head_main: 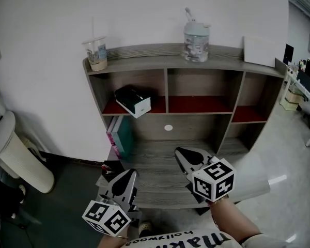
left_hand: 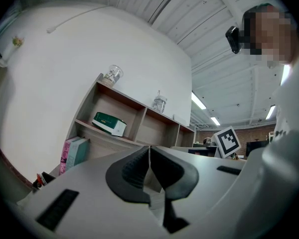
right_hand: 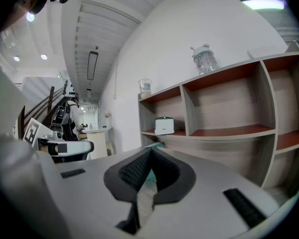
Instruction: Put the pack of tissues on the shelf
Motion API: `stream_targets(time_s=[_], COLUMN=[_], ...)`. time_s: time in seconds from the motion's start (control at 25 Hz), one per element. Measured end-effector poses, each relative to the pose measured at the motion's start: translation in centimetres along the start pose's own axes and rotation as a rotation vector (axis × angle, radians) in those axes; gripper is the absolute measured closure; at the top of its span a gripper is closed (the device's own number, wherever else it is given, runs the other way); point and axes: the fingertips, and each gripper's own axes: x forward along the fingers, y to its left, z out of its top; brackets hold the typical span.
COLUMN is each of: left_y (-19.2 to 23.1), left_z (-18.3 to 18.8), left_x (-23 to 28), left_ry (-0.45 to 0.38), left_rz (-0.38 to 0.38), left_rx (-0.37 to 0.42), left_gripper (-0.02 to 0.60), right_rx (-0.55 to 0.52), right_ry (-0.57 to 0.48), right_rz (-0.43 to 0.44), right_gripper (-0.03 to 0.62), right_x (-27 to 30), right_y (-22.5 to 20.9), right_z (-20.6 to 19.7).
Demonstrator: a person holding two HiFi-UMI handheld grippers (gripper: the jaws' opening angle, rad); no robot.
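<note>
Inside upper-left shelf bay [head_main: 140,79], tissue pack [head_main: 134,101]; left claw [head_main: 130,174] and right claw [head_main: 181,152] closed, empty.

One tissue pack [head_main: 134,101], two books [head_main: 119,136], one cup [head_main: 96,53], one bottle [head_main: 196,36]

I see a grey wood-grain shelf [head_main: 196,63] with red compartment floors [head_main: 199,105], a dark green and white pack of tissues [head_main: 134,101], and pink and teal books [head_main: 119,136].
</note>
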Motion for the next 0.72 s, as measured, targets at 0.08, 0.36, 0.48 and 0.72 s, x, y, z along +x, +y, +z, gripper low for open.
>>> stream_targets(time_s=[0.08, 0.36, 0.48, 0.72], left_y=[-0.2, -1.1, -1.5, -1.6], left_z=[-0.3, -1.4, -1.8, -2.2], left_x=[-0.1, -0.8, -1.0, -1.4], left_ry=[0.002, 0.016, 0.018, 0.021], left_rz=[0.005, 0.015, 0.012, 0.018], left_rx=[0.001, -0.006, -0.006, -0.013], left_gripper=[0.558, 0.558, 0.558, 0.558], right_rx=[0.006, 0.030, 0.047, 0.045], right_ry=[-0.003, 0.003, -0.001, 0.003], right_rz=[-0.004, -0.010, -0.018, -0.030], right_gripper=[0.585, 0.585, 0.585, 0.585], right_x=[-0.4, -1.6, -2.1, -2.5], right_y=[-0.1, 0.2, 0.2, 0.2], right_z=[-0.4, -1.5, -1.8, -2.3])
